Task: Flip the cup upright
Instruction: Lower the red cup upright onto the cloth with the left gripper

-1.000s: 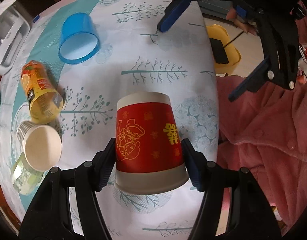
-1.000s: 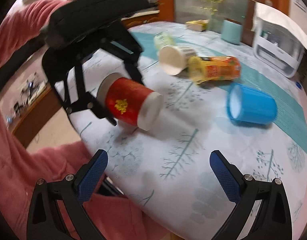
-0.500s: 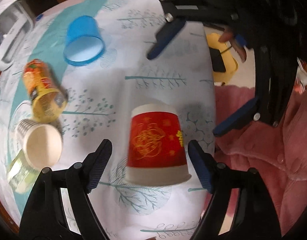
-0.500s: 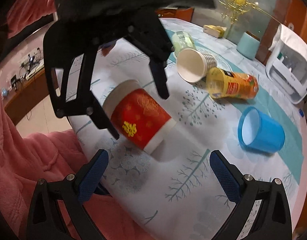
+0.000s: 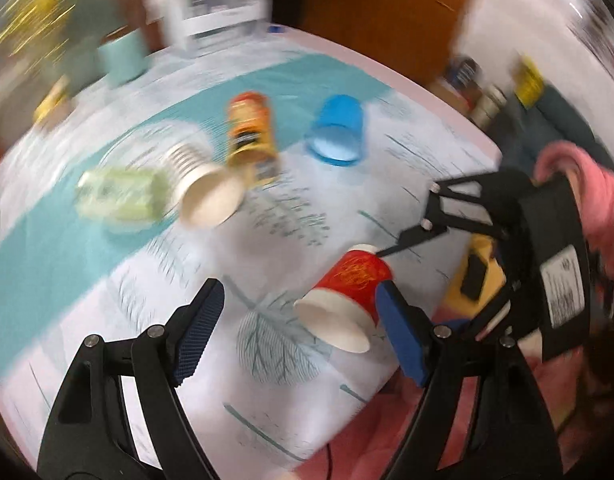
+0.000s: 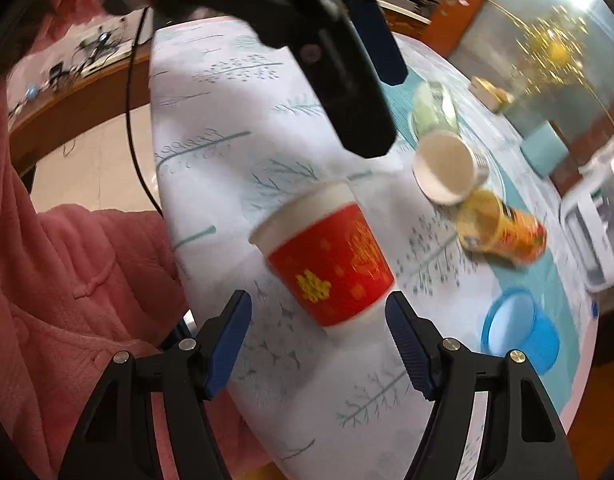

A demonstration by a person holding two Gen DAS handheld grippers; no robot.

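Since half a second ago my left gripper point(image 5: 297, 326) has let the red paper cup with gold print and a white rim point(image 6: 327, 256) go and swung away; both views are smeared with motion. Its jaws stand wide apart, holding nothing, and the cup sits off beside the right-hand pad rather than between them.

From the left wrist view the cup looks tipped, its open mouth facing down towards the camera and its narrow base up against the far right gripper point(image 5: 403, 240). From the right wrist view the white rim is uppermost and the cup leans on the white tree-print cloth of the counter point(image 6: 211, 120), just ahead of my right gripper's point(image 6: 319, 340) jaws. Those jaws are spread wider than the cup and touch nothing I can see.

I judge the flip partly done: the mouth seems turned upward, but I cannot tell whether the cup has settled flat on its base or is mid-tumble. Left to do is seeing it stand steady, or closing the right jaws on it to set it straight.

Beyond the red cup lie a white ribbed paper cup point(image 6: 447, 168), an orange-yellow printed cup point(image 6: 503, 232) and a blue plastic cup point(image 6: 519, 328), all on their sides.
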